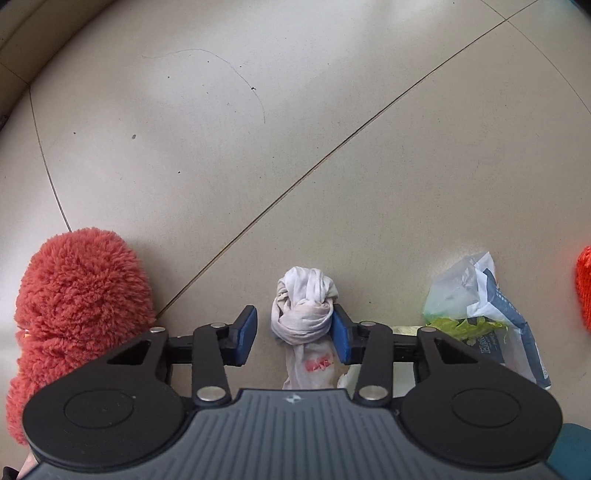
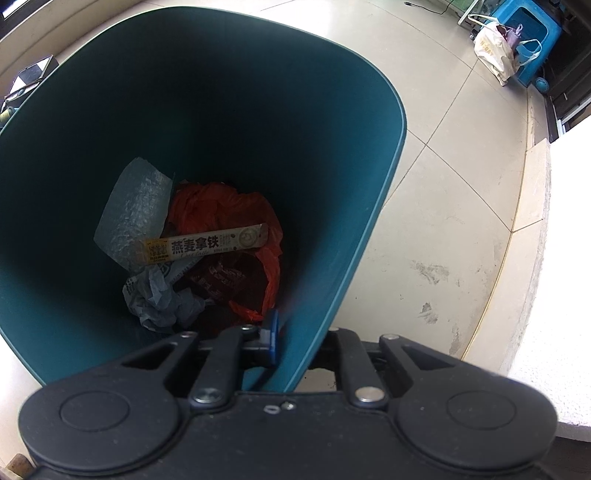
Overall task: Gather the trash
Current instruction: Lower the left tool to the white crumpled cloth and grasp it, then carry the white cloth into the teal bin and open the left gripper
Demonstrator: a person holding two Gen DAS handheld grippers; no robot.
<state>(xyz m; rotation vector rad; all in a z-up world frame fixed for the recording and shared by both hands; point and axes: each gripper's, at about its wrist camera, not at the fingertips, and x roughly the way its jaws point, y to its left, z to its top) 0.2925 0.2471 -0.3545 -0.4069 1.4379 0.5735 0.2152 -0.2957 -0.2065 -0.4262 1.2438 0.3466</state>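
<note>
My left gripper (image 1: 293,332) points down at the tiled floor, its blue pads on either side of a knotted white cloth wad (image 1: 304,295) with a red stain. The right pad touches the wad; a narrow gap shows beside the left pad, so the jaws are open around it. A clear plastic bag with a dark blue wrapper and green scraps (image 1: 480,306) lies to the right. In the right wrist view my right gripper (image 2: 301,339) is shut on the wall of a teal bin (image 2: 351,184). One blue pad (image 2: 273,334) shows inside; the outer one is hidden. The bin holds a drink sachet (image 2: 207,245), an orange bag (image 2: 221,206) and crumpled paper (image 2: 159,295).
A fluffy red slipper-like thing (image 1: 81,295) lies close to the left of the left gripper, and another orange-red one (image 1: 584,291) sits at the right edge. Beyond the bin, a raised stone ledge (image 2: 532,184) runs along the right, with a blue stool (image 2: 532,29) and a white bag (image 2: 493,51) far off.
</note>
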